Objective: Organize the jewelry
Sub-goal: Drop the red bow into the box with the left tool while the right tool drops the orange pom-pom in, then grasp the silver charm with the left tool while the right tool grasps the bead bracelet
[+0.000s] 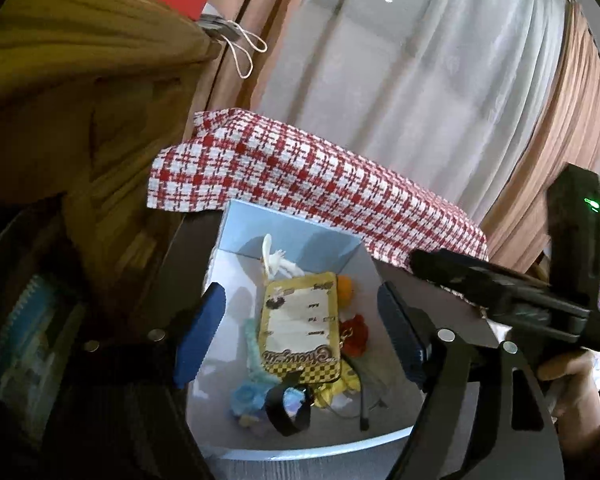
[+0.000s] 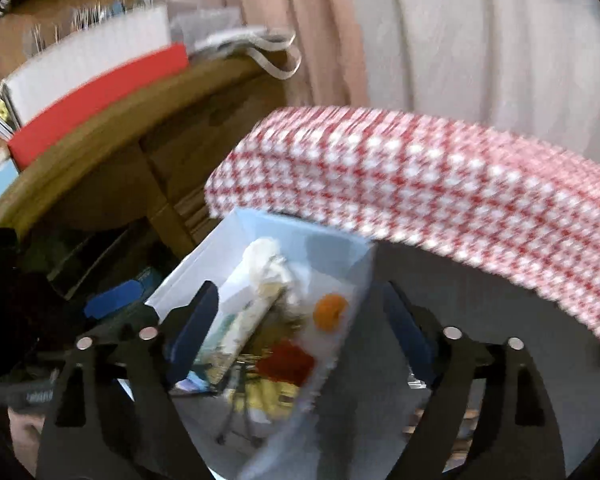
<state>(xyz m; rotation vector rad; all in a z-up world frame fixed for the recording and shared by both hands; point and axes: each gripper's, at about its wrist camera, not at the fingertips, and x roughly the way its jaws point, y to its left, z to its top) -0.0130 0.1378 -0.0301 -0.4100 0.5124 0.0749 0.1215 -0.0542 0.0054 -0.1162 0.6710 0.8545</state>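
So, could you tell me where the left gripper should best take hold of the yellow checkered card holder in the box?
Probably across its long side edges, from above: the card holder lies flat atop the pile in the blue box, and the open left gripper already straddles its width.

Left claw [image 1: 300, 336]: black frame, two fingers with blue ribbed pads [image 1: 199, 336], round silver screws [image 1: 446, 335] on the arms. Right claw [image 2: 300, 332]: identical black frame, blue pads [image 2: 190, 332], silver screws [image 2: 452, 332]. At 4 o'clock in the left view, a bare-skinned hand [image 1: 572, 376] with a dark sleeve.
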